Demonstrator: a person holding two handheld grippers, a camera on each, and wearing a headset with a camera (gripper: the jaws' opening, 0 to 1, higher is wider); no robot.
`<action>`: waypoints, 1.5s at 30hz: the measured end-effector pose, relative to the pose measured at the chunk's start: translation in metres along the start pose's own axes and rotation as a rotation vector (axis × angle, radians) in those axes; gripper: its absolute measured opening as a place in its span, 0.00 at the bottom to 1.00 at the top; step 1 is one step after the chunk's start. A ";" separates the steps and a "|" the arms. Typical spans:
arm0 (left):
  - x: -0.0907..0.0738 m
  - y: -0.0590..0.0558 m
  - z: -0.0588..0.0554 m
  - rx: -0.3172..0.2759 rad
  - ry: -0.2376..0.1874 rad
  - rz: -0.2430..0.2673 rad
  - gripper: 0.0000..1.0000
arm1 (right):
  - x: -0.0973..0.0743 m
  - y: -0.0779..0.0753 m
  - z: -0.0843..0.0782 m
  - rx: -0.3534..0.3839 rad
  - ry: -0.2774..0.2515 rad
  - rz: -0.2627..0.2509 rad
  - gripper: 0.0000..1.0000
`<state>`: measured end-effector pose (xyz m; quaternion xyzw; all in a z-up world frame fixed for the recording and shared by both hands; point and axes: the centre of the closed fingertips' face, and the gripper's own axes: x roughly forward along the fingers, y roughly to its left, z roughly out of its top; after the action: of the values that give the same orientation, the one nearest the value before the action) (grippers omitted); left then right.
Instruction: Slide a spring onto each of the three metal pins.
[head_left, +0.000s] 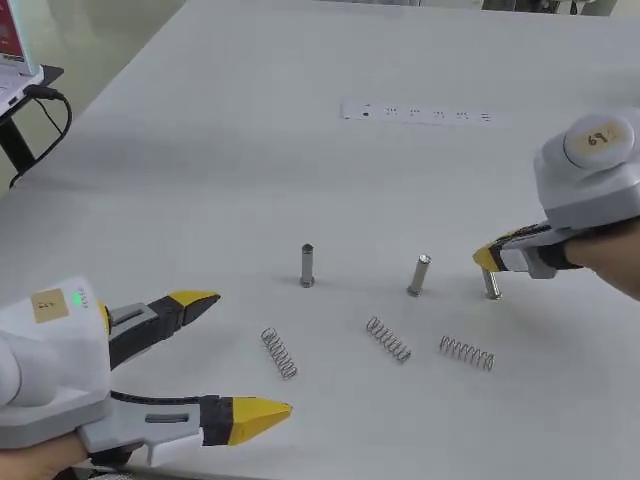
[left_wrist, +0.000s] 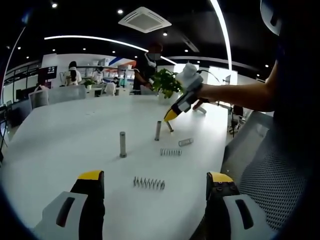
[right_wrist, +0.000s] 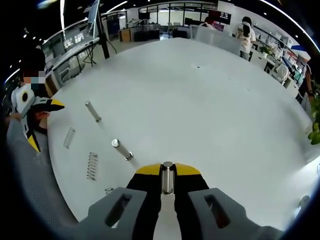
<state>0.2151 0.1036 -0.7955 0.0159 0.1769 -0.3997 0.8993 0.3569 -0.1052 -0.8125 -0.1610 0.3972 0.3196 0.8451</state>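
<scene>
Three metal pins stand in a row on the white table: the left pin, the middle pin and the right pin. My right gripper is shut on the right pin's top; in its own view the pin sits between the yellow tips. Three springs lie in front of the pins: left, middle, right. My left gripper stands open near the front edge, with the nearest spring just ahead of its tips.
A flat white strip with dark marks lies at the back of the table. A laptop on a stand with a cable sits off the far left edge. People and desks show beyond the table.
</scene>
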 end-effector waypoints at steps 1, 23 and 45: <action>0.000 0.000 0.000 0.001 0.001 0.000 0.80 | 0.000 0.000 0.000 0.003 -0.001 -0.001 0.05; 0.000 -0.001 -0.001 0.014 0.011 -0.006 0.78 | -0.011 -0.001 -0.007 0.008 -0.038 -0.005 0.06; 0.001 -0.003 -0.002 0.014 0.011 -0.011 0.77 | -0.021 -0.002 -0.020 -0.034 -0.022 -0.015 0.06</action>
<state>0.2131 0.1017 -0.7970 0.0233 0.1790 -0.4056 0.8961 0.3365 -0.1258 -0.8087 -0.1749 0.3812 0.3218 0.8489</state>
